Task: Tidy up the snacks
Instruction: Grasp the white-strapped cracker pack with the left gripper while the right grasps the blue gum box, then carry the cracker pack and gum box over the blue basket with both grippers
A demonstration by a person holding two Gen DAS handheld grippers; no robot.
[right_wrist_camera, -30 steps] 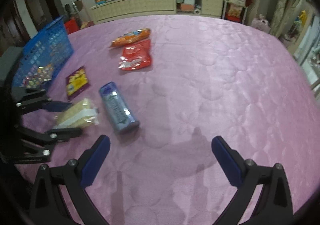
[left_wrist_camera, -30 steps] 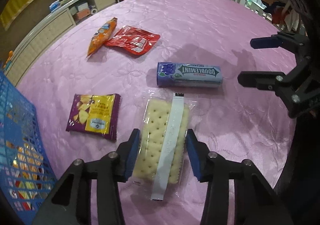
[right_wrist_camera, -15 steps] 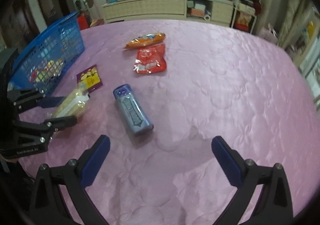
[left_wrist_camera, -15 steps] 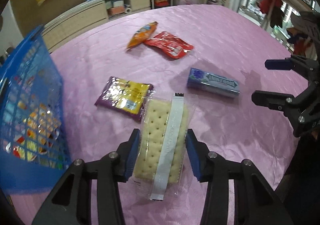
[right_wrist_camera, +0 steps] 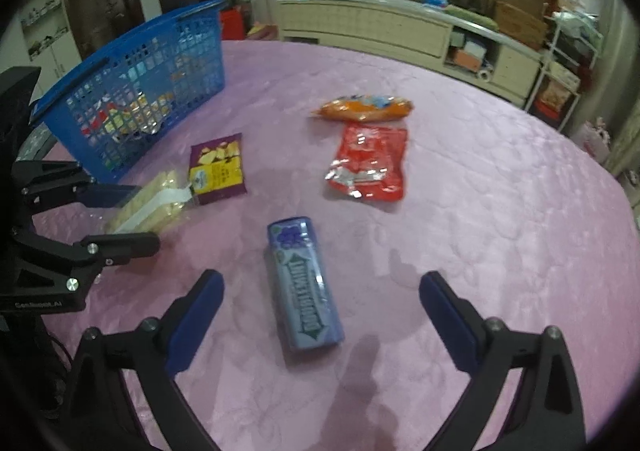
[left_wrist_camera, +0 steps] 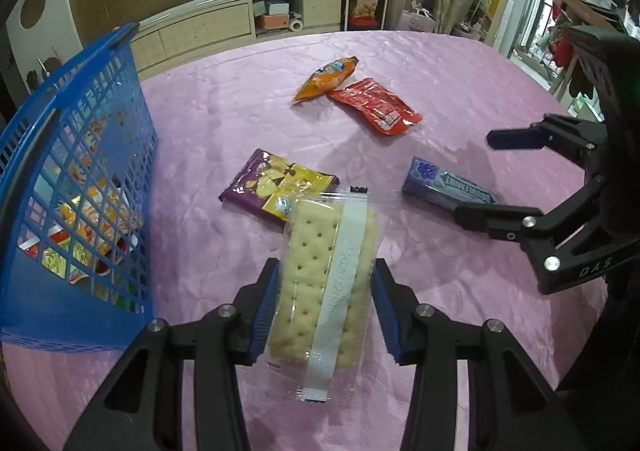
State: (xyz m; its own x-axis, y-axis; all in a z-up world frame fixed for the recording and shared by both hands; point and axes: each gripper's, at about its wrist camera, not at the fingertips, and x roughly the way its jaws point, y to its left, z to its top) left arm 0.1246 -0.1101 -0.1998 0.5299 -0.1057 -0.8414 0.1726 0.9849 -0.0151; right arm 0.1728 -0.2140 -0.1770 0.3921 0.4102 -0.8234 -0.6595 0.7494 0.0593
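Clearly: left tongs [left_wrist_camera: 326,305] clamp cracker pack [left_wrist_camera: 326,287]; right tongs [right_wrist_camera: 320,311] closing, straddling DOUBLEMINT pack [right_wrist_camera: 304,287].

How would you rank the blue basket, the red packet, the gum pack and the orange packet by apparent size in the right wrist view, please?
1. blue basket, clearly largest
2. gum pack, though nearness to the camera inflates it
3. red packet, close to the gum pack, so unsure
4. orange packet, smallest
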